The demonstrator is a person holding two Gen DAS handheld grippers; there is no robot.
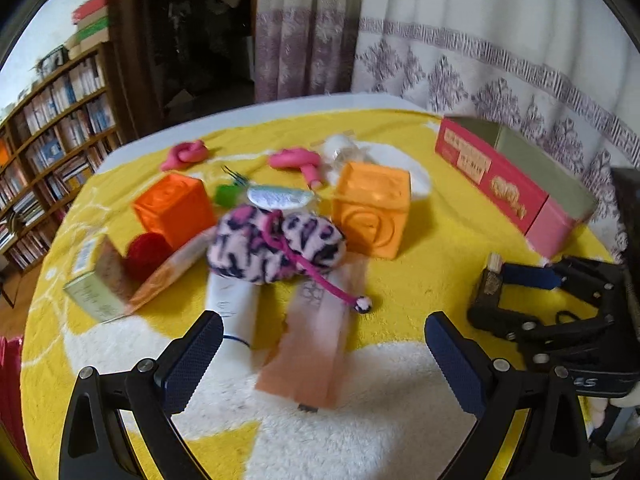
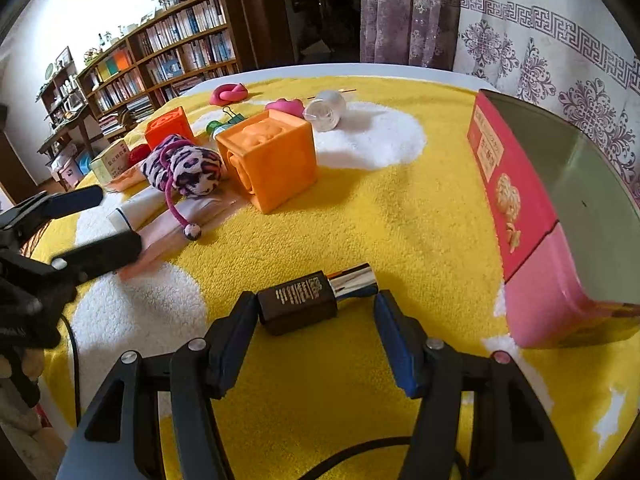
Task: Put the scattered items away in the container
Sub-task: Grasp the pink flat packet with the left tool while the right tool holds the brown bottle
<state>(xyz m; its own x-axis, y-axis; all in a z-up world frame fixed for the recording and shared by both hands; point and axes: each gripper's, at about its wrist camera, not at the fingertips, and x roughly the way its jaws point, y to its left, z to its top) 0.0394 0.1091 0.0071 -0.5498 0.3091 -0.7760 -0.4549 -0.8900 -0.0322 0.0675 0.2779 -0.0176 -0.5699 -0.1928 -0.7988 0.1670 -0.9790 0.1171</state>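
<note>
The right hand-held gripper (image 2: 316,312) holds the dark bottle (image 2: 298,302) at lower centre (silver cap rightward); carry it level over the box (image 2: 516,184) at right. The left hand-held gripper (image 1: 324,344) stands wide.

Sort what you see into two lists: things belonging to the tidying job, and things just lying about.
Job: pink box, dark bottle, light orange cube, dark orange cube, leopard plush pouch, clear bottle.
Lying about: bookshelf, curtains, yellow blanket.
</note>
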